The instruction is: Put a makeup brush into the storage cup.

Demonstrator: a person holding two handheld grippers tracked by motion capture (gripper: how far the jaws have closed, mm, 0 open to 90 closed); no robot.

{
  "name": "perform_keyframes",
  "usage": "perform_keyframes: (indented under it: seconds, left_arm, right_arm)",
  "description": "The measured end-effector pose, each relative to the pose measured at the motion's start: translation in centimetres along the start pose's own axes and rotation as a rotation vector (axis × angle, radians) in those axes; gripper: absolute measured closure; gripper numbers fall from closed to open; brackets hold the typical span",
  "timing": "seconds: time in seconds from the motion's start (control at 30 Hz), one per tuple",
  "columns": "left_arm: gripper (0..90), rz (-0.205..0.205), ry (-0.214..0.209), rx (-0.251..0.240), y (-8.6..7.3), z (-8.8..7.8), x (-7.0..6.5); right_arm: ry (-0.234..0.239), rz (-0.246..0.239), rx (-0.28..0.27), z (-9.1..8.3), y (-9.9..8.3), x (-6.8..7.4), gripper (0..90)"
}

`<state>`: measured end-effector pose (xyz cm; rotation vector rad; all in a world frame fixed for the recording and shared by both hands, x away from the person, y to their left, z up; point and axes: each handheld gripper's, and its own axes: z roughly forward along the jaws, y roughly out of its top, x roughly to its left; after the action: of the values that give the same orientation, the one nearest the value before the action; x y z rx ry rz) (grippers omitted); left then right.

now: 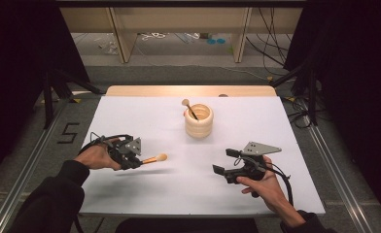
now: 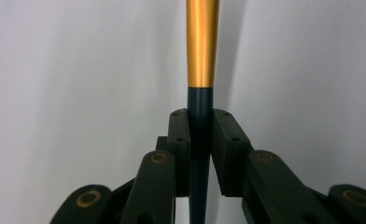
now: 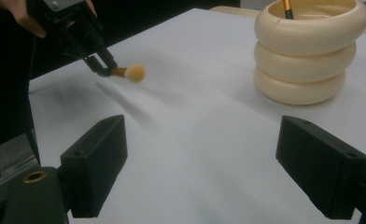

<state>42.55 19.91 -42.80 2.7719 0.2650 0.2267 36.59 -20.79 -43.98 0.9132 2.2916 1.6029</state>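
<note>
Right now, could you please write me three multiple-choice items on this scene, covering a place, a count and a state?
1. Where is the holder?
A. far middle of the table
B. near left corner
C. on the floor

2. How many brushes are there?
A. one
B. two
C. four

3. What is the right gripper doing?
A. clamping a brush
B. gripping the holder
C. standing open

Answers: 1 A, the holder stands beyond both grippers. 2 B, one brush stands in the holder, the other brush is in the left gripper. 3 C, its jaws are spread with nothing between.
</note>
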Motion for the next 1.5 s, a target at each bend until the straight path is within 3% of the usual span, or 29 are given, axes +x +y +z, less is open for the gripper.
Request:
perform_keyframes:
  seconds: [0.2,0.27,0.3,0.33,0.37,0.43,0.53,0.73,0.9,1.1,1.13,1.17,1.2,1.23,1.37,1.5]
  left_arm:
    - [78.1,-0.116,0.059,-0.098,0.0,-0.9,0.8]
    - [78.1,-0.196,0.074,-0.172,0.1,-1.0,0.8]
    - [78.1,-0.209,0.078,-0.183,0.1,-1.2,0.9]
    - [78.1,-0.191,0.094,-0.173,0.1,-1.5,1.2]
    - [78.1,-0.206,0.109,-0.188,0.1,-1.6,1.3]
    - [78.1,-0.283,0.134,-0.246,0.0,-1.6,1.6]
    - [78.1,-0.295,0.139,-0.262,-0.1,-1.7,1.8]
    - [78.1,-0.396,0.166,-0.361,-0.2,-1.8,1.7]
    - [78.1,-0.428,0.189,-0.445,0.1,-2.4,1.3]
    - [78.1,-0.454,0.182,-0.529,0.8,-3.0,0.6]
    - [78.1,-0.456,0.189,-0.539,0.9,-3.0,0.6]
    - [78.1,-0.487,0.185,-0.574,1.0,-2.9,0.5]
    - [78.1,-0.477,0.19,-0.568,1.0,-3.0,0.6]
    - [78.1,-0.495,0.18,-0.598,1.1,-2.9,0.4]
    - [78.1,-0.509,0.177,-0.637,1.8,-3.1,-0.2]
    - [78.1,-0.528,0.154,-0.682,2.5,-3.3,-0.8]
  right_arm:
    - [0.0,0.0,0.0,0.0,0.0,0.0,17.1]
    - [-0.001,0.0,-0.001,0.0,0.0,0.0,17.1]
    - [-0.001,0.001,0.0,0.0,0.0,0.0,17.1]
    - [-0.002,0.001,0.0,0.0,0.0,0.0,17.1]
    - [-0.002,0.001,-0.001,0.0,0.0,0.0,17.0]
    - [-0.003,-0.001,0.0,0.0,0.0,0.0,17.1]
    - [-0.001,-0.005,0.0,0.0,0.0,0.0,17.0]
    - [-0.001,-0.001,0.001,0.0,0.0,0.0,17.0]
    - [0.001,0.003,0.001,0.1,0.0,0.1,17.0]
    - [-0.001,0.004,0.015,0.0,0.1,0.1,17.1]
    - [0.004,0.003,-0.007,0.2,0.1,0.1,17.0]
    - [0.0,0.002,-0.009,0.2,0.2,0.2,17.1]
    - [0.004,0.013,-0.004,0.2,0.3,0.3,17.1]
    - [-0.001,0.0,-0.009,0.3,0.4,0.2,17.1]
    - [-0.001,-0.008,-0.041,0.6,0.9,0.4,16.8]
    - [0.008,0.023,-0.067,1.0,1.8,0.6,16.3]
